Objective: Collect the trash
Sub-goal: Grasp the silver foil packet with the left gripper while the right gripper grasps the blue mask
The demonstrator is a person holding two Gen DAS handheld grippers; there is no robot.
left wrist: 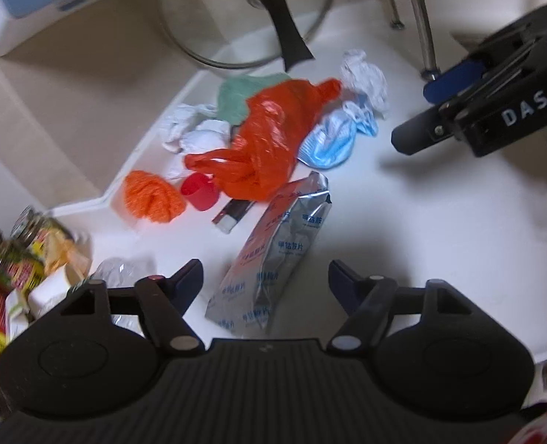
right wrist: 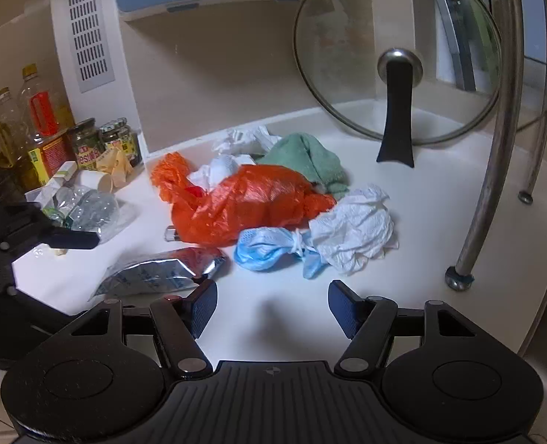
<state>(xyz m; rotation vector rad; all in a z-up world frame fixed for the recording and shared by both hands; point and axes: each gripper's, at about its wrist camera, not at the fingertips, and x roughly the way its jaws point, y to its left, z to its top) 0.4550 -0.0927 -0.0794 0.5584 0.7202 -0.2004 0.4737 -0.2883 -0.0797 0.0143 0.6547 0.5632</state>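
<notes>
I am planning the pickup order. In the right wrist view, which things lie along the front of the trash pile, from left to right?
Silver foil pouch → blue face mask → crumpled white paper → foot of the metal rack leg.

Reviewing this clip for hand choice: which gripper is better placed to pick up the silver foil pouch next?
Left, probably. The silver foil pouch lies just ahead of the open left gripper, roughly between its fingers. The right gripper, also open and empty, faces bare counter, with the pouch off to its left.
</notes>
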